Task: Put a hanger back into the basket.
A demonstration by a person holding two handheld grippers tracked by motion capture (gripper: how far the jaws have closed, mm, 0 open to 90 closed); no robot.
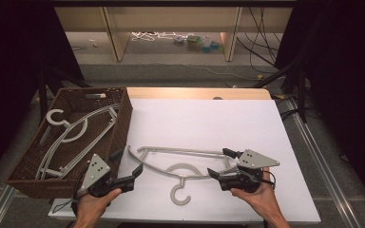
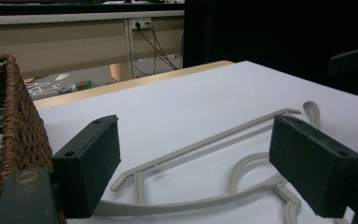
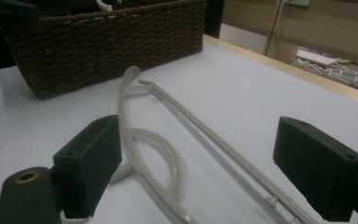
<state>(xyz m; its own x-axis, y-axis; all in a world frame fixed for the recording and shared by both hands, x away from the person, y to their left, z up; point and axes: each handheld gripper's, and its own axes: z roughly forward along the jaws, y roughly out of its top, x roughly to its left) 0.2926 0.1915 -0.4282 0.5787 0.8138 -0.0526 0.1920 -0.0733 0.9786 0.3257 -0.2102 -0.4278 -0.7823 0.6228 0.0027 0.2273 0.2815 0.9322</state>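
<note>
A white table (image 1: 209, 123) carries a brown wicker basket (image 1: 119, 124) at its left edge, with grey hangers (image 1: 71, 137) lying inside it. On the bare table surface just right of the basket lies one more grey hanger (image 1: 180, 166), flat, its hook pointing toward the person. The left gripper (image 1: 127, 167) sits at the hanger's left end and the right gripper (image 1: 221, 164) at its right end, each held in a hand with jaws spread wide and clasping nothing.
</note>
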